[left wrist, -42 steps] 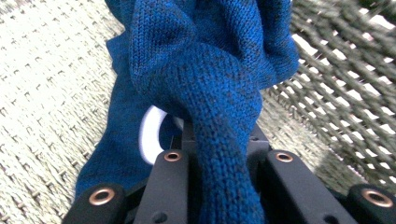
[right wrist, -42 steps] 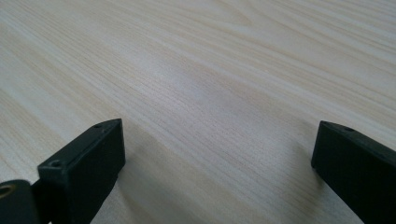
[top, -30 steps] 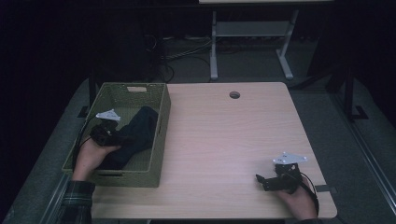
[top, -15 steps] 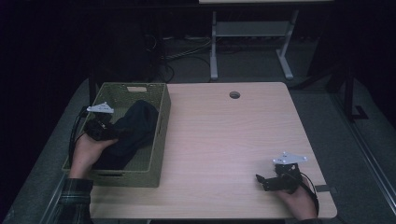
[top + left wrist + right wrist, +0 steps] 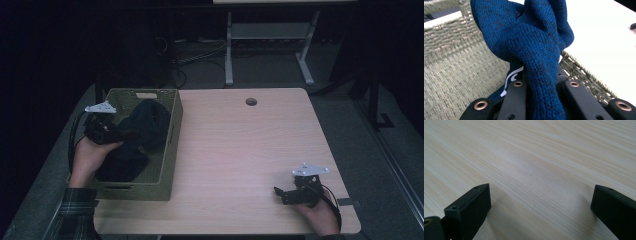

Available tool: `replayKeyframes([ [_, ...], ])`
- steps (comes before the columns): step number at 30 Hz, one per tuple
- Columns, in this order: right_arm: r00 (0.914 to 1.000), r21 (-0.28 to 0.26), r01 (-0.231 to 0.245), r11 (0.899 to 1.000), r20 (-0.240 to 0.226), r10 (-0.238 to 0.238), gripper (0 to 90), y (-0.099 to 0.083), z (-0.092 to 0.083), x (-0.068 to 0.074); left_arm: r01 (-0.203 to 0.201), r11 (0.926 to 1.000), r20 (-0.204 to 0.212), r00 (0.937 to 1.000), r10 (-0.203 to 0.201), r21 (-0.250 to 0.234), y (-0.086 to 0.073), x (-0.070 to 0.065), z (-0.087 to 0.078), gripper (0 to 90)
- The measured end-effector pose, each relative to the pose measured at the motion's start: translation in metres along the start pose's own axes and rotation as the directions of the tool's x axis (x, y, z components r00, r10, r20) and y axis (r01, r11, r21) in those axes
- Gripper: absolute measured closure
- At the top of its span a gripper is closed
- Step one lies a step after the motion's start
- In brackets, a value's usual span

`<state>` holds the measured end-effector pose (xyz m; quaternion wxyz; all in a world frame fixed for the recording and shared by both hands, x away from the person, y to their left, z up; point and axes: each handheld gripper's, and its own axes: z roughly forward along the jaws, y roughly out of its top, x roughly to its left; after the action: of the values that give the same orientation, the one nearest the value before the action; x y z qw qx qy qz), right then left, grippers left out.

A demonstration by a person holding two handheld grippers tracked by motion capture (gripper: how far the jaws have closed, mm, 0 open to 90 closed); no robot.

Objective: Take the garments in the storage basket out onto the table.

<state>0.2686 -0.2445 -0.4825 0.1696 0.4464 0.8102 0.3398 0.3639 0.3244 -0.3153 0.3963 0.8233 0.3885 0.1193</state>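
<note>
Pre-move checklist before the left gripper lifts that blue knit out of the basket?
1. Left gripper clamped on the blue knit garment: ok, fabric bunched between the jaws.
2. Garment clear of the woven basket: not ok, most of it lies inside.
3. Snag on the basket rim: cannot tell.
4. Drop zone on the table: ok, bare wood.
5. Right gripper out of the path: ok, jaws open, resting at the table's near right corner.
</note>
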Motion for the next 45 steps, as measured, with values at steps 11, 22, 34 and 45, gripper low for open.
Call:
replayKeyframes([
  [11, 1.0000, -0.001, 0.001, 1.000, 0.001, -0.001, 2.4, 0.000, 0.000, 0.000, -0.020, 0.9988, -0.015, 0.9997, 0.019, -0.045, 0.016, -0.004, -0.017, 78.8],
  [22, 1.0000, -0.001, 0.000, 1.000, -0.002, 0.000, 2.3, 0.000, 0.000, 0.000, -0.034, 0.9960, -0.007, 0.9994, 0.033, -0.083, 0.035, -0.009, -0.032, 78.8],
  [34, 1.0000, -0.002, 0.002, 1.000, -0.001, -0.002, 2.4, 0.000, 0.000, 0.000, -0.071, 0.9895, 0.014, 0.9972, 0.074, -0.126, 0.063, -0.022, -0.044, 78.8],
  [45, 1.0000, -0.001, 0.003, 1.000, 0.000, -0.003, 2.3, 0.000, 0.000, 0.000, -0.093, 0.9839, 0.053, 0.9934, 0.102, -0.153, 0.081, -0.039, -0.040, 78.8],
])
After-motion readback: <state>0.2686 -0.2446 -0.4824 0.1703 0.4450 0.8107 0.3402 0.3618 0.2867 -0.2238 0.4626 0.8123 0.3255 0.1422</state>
